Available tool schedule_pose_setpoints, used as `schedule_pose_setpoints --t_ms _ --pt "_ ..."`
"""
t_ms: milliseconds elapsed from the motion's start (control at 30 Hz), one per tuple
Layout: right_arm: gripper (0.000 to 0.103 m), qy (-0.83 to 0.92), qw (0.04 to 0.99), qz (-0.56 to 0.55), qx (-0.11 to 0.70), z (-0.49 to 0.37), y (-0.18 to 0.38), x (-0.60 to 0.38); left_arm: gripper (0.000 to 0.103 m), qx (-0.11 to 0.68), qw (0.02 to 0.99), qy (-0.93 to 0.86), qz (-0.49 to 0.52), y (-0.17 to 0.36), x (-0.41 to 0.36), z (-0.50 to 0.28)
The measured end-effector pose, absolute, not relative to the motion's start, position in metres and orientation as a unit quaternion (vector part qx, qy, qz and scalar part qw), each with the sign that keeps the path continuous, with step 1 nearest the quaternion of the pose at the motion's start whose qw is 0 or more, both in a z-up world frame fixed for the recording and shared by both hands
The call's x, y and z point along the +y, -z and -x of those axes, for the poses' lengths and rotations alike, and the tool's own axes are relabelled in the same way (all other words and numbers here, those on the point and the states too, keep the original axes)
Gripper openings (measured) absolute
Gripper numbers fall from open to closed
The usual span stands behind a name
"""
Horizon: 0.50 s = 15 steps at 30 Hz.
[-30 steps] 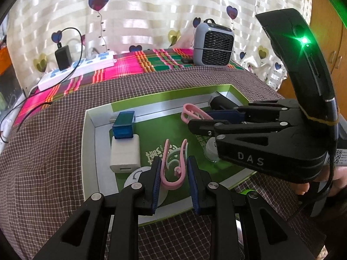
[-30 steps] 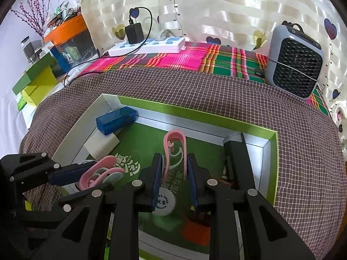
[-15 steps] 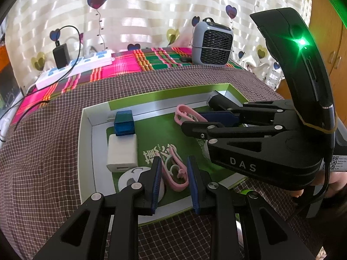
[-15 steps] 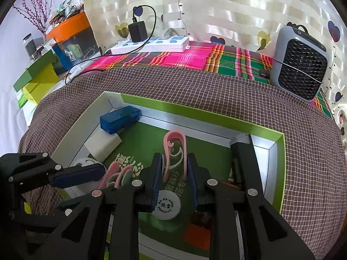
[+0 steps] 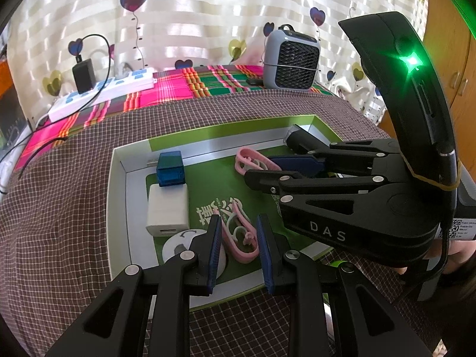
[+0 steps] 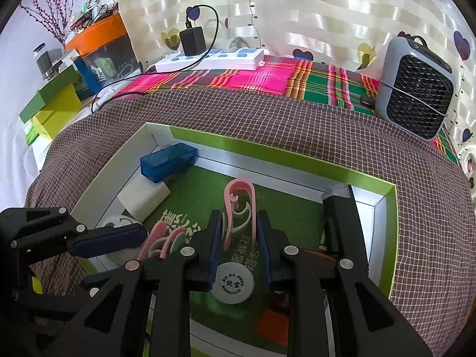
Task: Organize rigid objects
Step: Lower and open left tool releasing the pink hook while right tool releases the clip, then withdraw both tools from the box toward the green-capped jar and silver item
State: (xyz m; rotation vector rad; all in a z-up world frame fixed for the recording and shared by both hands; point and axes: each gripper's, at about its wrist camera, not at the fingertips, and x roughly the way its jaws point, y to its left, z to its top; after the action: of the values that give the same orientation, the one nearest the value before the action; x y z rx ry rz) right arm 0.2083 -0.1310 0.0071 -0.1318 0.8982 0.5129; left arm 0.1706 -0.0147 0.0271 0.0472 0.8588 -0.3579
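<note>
Lying lengthwise between right gripper [image 6: 239,248] jaws — pink clip [image 6: 238,208], bend outward

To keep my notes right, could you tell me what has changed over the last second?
The left clip, between the left tongs, has tipped from pointing straight ahead to slanting. The right tongs still grip the right clip. The tray and its other items stayed put.
</note>
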Motion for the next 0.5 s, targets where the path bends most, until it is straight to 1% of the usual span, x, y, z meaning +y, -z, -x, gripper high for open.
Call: schedule_pose_setpoints --t_ms 167,233,367,467,500 --pt "0.024 -0.247 0.866 0.058 0.431 -0.2086 -0.0063 -0.1306 0.024 0.414 0.894 0.172 -0.022 -0.0273 -0.0148 -0.1706" --pt "0.026 -0.246 0.867 0.056 0.431 -0.2089 -0.0068 -0.1308 0.025 0.414 0.894 0.171 -0.023 -0.0274 -0.0155 -0.1701" --pt "0.031 -0.244 0.867 0.053 0.431 -0.2094 -0.0084 -0.1310 0.029 0.415 0.893 0.171 -0.024 -0.0272 -0.0161 -0.1697" --pt "0.038 -0.247 0.867 0.050 0.430 -0.2093 -0.0090 -0.1311 0.030 0.415 0.893 0.169 -0.025 -0.0271 -0.0165 -0.1691" --pt "0.038 -0.246 0.867 0.050 0.430 -0.2088 -0.0092 -0.1311 0.030 0.415 0.893 0.170 -0.024 -0.0270 -0.0167 -0.1690"
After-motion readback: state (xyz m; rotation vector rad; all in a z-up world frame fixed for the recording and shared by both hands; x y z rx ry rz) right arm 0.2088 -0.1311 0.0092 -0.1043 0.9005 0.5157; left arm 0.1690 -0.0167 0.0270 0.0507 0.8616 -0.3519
